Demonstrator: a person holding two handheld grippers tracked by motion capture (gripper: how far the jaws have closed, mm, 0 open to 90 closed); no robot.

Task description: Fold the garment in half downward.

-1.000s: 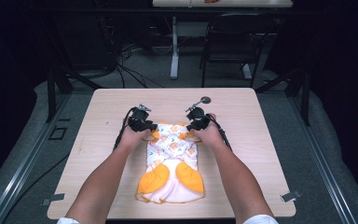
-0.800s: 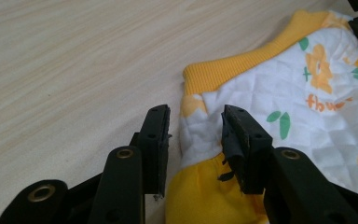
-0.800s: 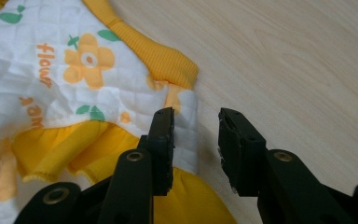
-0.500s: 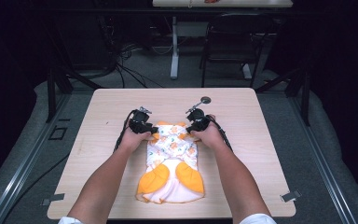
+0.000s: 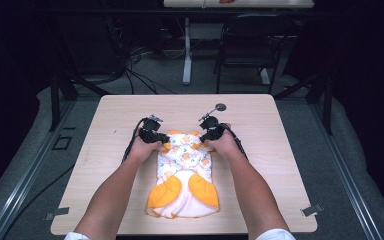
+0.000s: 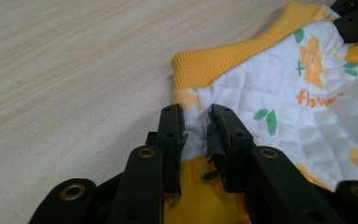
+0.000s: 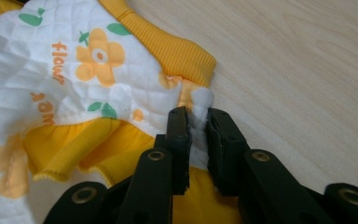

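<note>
Baby garment (image 5: 184, 175), quilted white with orange flowers and green leaves plus orange ribbed trim, lies flat near the middle of the light wood bench (image 5: 105, 120), long axis running from the person toward the far edge. Near end has two orange panels over a white rounded hem; far end is where both grippers work. Left gripper (image 5: 152, 135) sits at the far left corner of the garment, right gripper (image 5: 211, 131) at the far right corner, the two roughly level with each other and the garment's width between them. Left gripper view: the fingers (image 6: 170, 135) are nearly closed, narrow gap, with a fold of white quilted fabric (image 6: 196, 122) pinched between them just below the orange ribbed band (image 6: 214, 63); orange cloth shows under the fingers. Right gripper view: fingers (image 7: 177, 140) likewise nearly closed on a small tuft of white fabric (image 7: 200, 109) right beside the end of the orange ribbed band (image 7: 182, 53); an orange ruffle (image 7: 74, 144) lies to the left of the fingers. Printed orange lettering reads on the quilting in both gripper views. Both forearms come in from the bottom of the high view, hands wrapped around the gripper bodies. A small round dark disc (image 5: 220, 106) sits on the bench just beyond the right gripper, apart from the garment. A black chair (image 5: 250, 45) stands on the floor beyond the bench.
</note>
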